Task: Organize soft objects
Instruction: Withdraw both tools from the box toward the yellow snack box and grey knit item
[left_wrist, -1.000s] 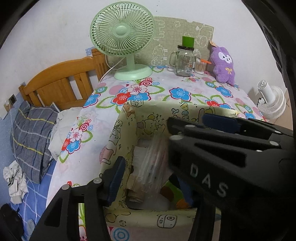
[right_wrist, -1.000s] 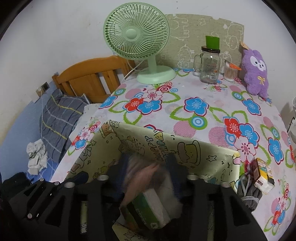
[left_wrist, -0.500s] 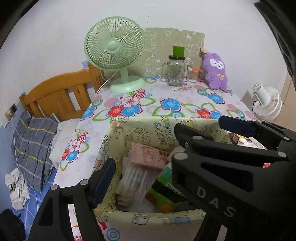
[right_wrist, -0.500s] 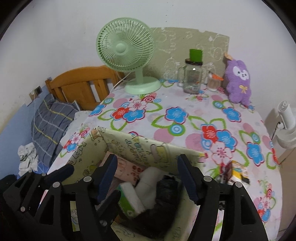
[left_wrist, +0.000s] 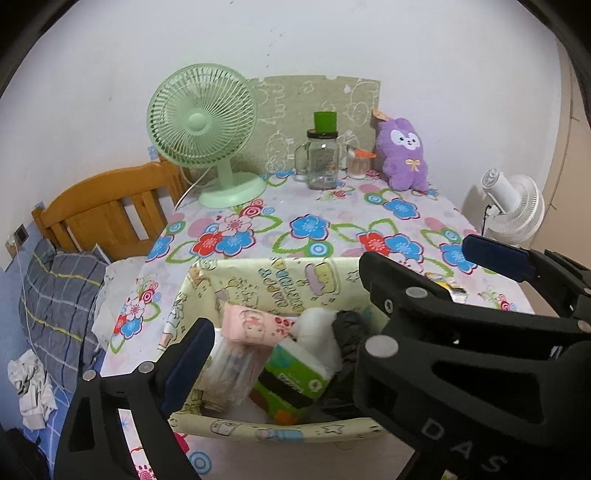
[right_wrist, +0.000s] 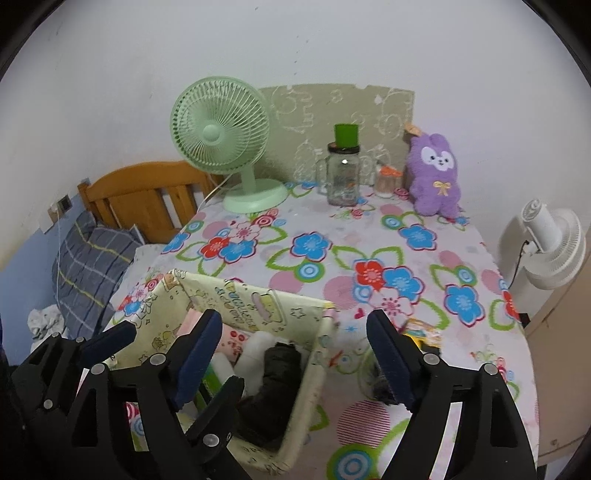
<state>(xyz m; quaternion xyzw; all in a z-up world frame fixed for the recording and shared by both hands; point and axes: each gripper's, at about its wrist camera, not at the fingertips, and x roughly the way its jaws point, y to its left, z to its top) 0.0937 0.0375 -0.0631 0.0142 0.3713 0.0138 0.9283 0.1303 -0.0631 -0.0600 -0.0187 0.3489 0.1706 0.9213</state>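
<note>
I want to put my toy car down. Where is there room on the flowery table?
The widest bare patch of the flowered tablecloth lies in the middle, between the green desk fan and glass jar at the back and the yellow cartoon fabric bin in front. The bin is packed, and small items crowd its right side.

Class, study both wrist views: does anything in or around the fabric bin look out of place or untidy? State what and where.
Inside the fabric bin, items are heaped, not stacked: the green tissue pack lies tilted against a clear bag. A dark bundle and a yellow packet lie outside, right of the bin.
</note>
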